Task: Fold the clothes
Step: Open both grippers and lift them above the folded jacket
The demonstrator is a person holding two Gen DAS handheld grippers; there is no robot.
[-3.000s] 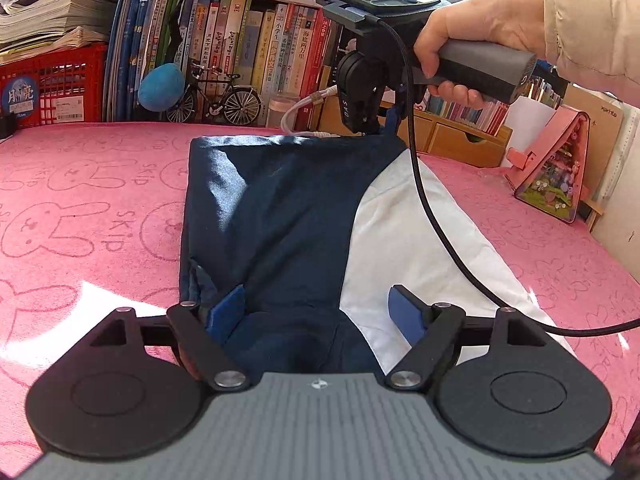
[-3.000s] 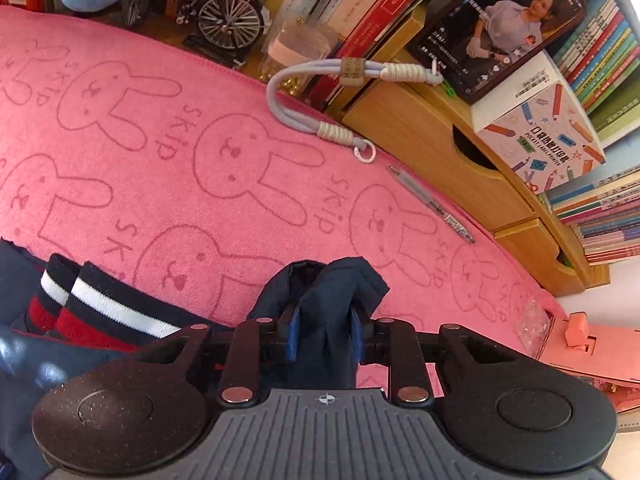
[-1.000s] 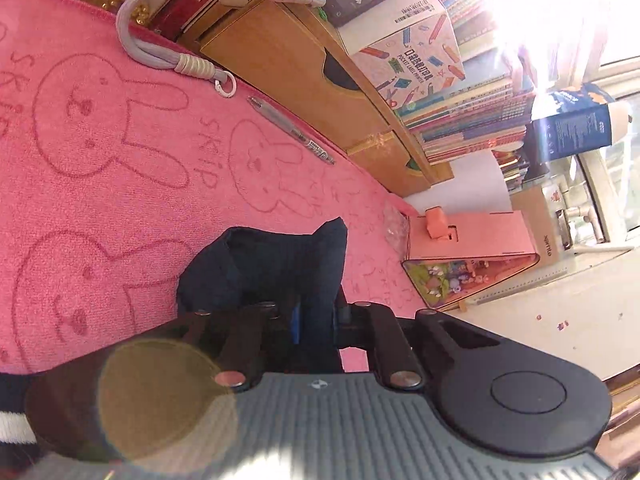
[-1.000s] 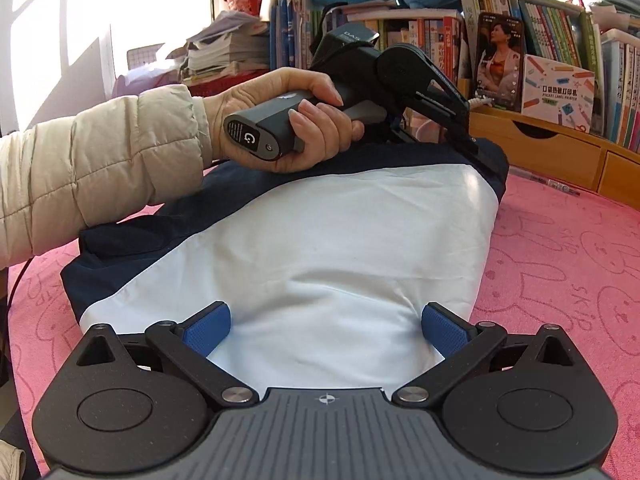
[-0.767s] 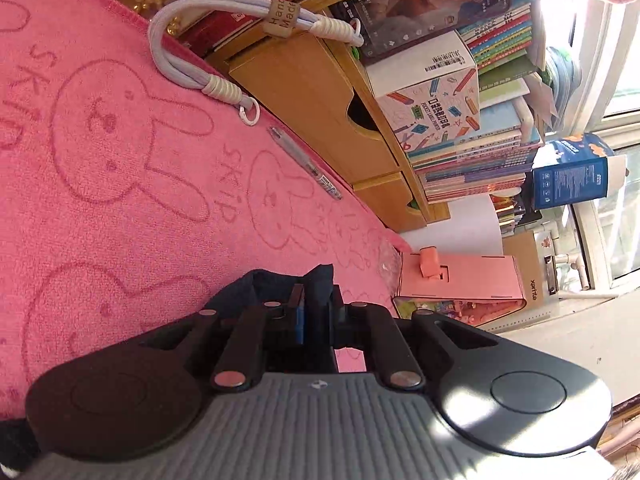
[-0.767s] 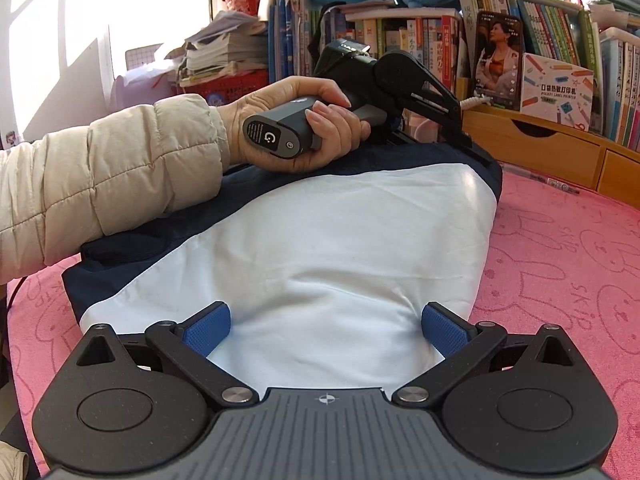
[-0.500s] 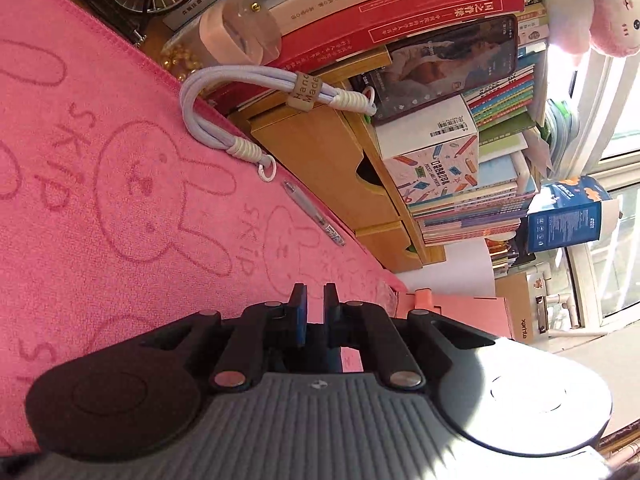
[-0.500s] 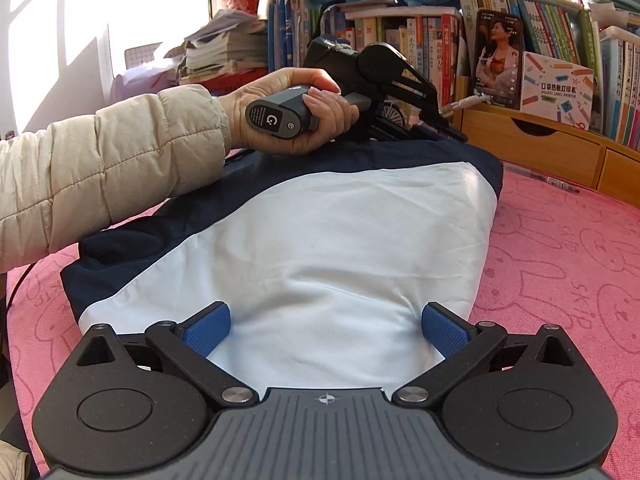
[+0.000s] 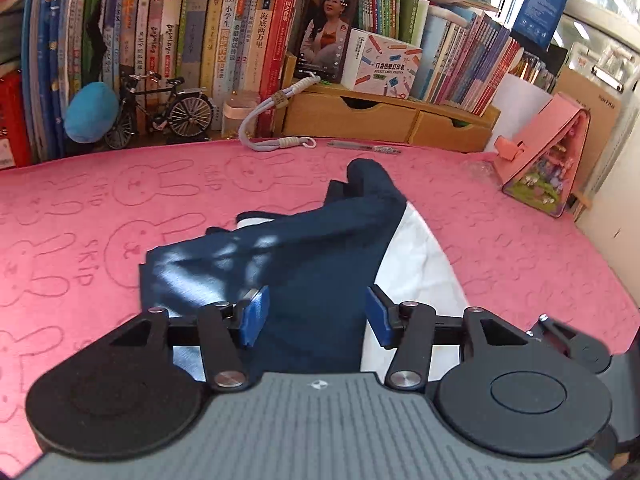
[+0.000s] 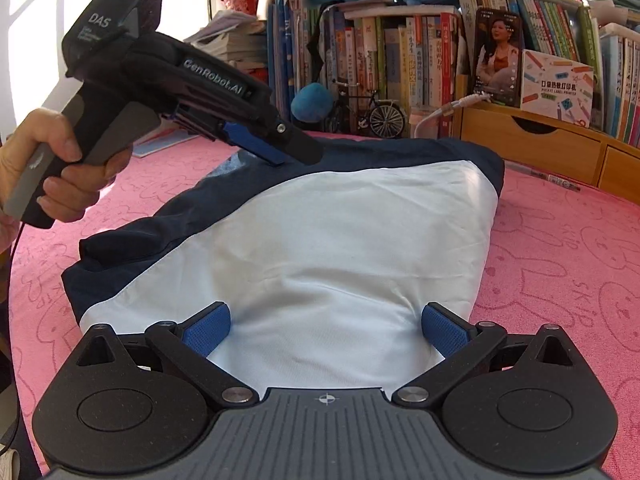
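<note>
Left wrist view: the garment [image 9: 304, 256] lies beneath the left claw [image 9: 316, 316] (just released, jaws empty).

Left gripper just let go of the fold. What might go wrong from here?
The navy corner stands bunched and peaked, so the fold may spring back or set crooked. The left gripper, whose jaws have just been opening, hangs low over the garment; its pads might snag cloth. The right gripper is open, so nothing pins the near edge.
</note>
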